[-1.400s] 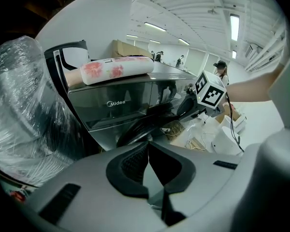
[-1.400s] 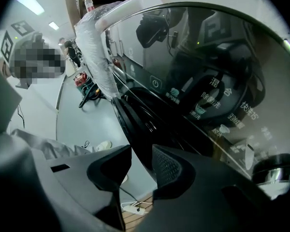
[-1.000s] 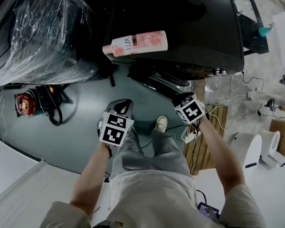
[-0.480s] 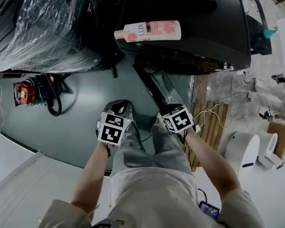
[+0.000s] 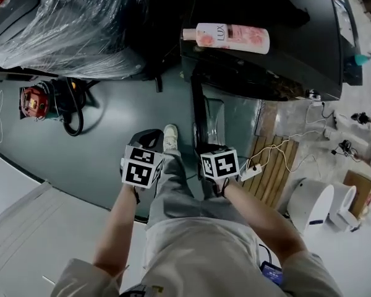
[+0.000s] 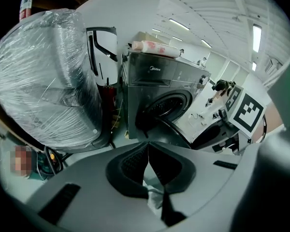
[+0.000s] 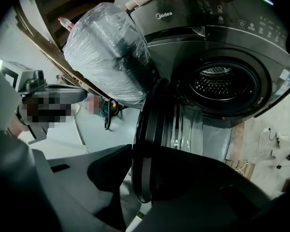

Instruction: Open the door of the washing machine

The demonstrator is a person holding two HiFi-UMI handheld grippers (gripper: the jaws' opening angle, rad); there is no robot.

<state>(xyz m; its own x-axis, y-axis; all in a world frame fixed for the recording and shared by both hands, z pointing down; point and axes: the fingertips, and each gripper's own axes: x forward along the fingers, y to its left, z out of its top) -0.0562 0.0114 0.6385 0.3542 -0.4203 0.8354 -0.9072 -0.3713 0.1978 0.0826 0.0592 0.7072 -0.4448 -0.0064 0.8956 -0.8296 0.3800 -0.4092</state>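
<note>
Grey-green floor (image 5: 99, 147) fills much of the head view, where we look down on a dark washing machine (image 5: 278, 48) with a pink bottle (image 5: 232, 37) lying on its top. Its door (image 5: 201, 113) stands swung out towards us, seen edge-on. Left of the machine sits a plastic-wrapped bulk (image 5: 68, 23), with a red device (image 5: 32, 101) and a black cable on the floor below it. Wooden slats (image 5: 277, 166) lie to the right. Both our forearms reach forward and down, one on either side of our legs. The right hand-held gripper (image 5: 209, 152) meets the door's near edge. The left hand-held gripper (image 5: 149, 142) hangs over the floor beside a pale shoe (image 5: 170, 137), apart from the door.

From the left gripper view, we see the left hand-held gripper (image 6: 147, 146) with its jaws together at the tips and nothing gripped. Beyond it are the open door, the bottle on top and the wrapped bulk to the left.

From the right gripper view, the door's black rim runs between the jaws of the right hand-held gripper (image 7: 140, 153). They clamp it, though they have just been opening a little. Behind the door, the perforated drum (image 7: 221, 83) shows through the open port.
</note>
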